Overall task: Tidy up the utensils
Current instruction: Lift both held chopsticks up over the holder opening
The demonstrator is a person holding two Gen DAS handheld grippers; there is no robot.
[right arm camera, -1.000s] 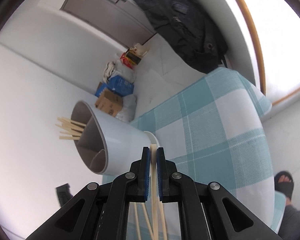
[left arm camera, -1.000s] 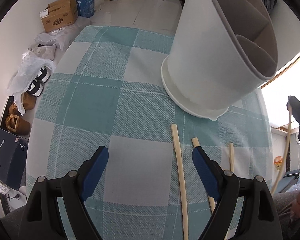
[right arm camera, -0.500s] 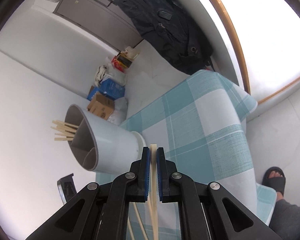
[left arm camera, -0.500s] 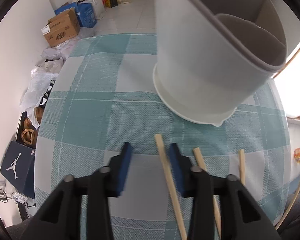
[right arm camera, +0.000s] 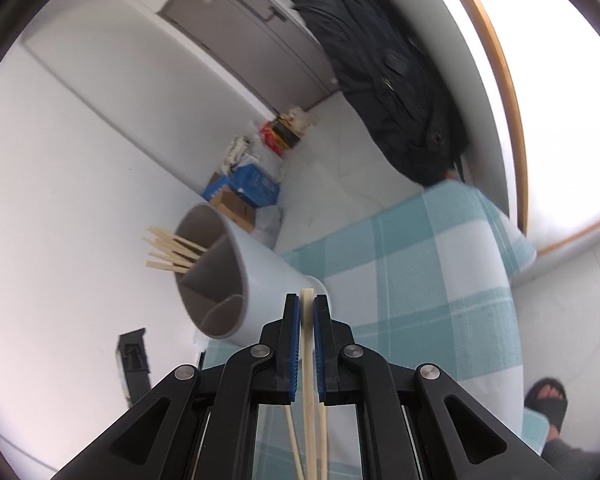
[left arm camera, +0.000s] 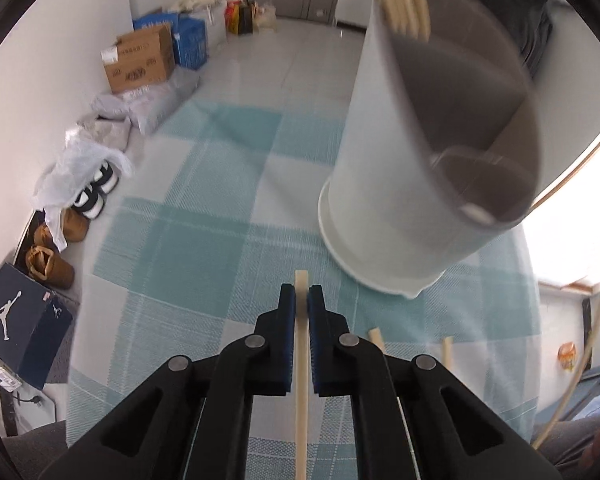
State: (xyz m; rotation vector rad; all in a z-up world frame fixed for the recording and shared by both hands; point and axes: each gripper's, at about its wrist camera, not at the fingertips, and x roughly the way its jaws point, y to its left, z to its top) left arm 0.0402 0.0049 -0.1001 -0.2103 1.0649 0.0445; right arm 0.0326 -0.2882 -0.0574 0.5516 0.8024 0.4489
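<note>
- Two sets of tongs, each pinched tight on one chopstick: left gripper (left arm camera: 301, 300) on a pale chopstick (left arm camera: 301, 364), right gripper (right arm camera: 307, 308) on another chopstick (right arm camera: 309, 360).
- Two more loose sticks (left arm camera: 446, 354) lying flat on the cloth, just beside the left tongs.
- White holder (left arm camera: 384, 184) standing close ahead of the left tongs, with grey pockets inside and a bunch of sticks (right arm camera: 170, 250) already poking out of the far pocket.
- To do this step well, probably: lift each stick clear of the cloth, tip it upright, and aim the low end at the pocket with the other sticks.
- Best one hand at a time, so the two long sticks do not bump over the rim.
- Let go only when the tip is well down inside, or the stick may tip back out.
- Gentle near the rim, as the tall holder looks easy to knock.
- Table covered with a blue-green and white checked cloth (left arm camera: 204, 240), soft and a bit wrinkly.
- Around it: pale tiled floor, cardboard box (left arm camera: 138, 60), blue crate (left arm camera: 190, 44), shoes (left arm camera: 96, 192) by the wall, a dark shoebox (left arm camera: 22, 324).
- Black bag (right arm camera: 384, 76) hanging at the far side, and a foot in a sandal (right arm camera: 546, 398) down by the table.
</note>
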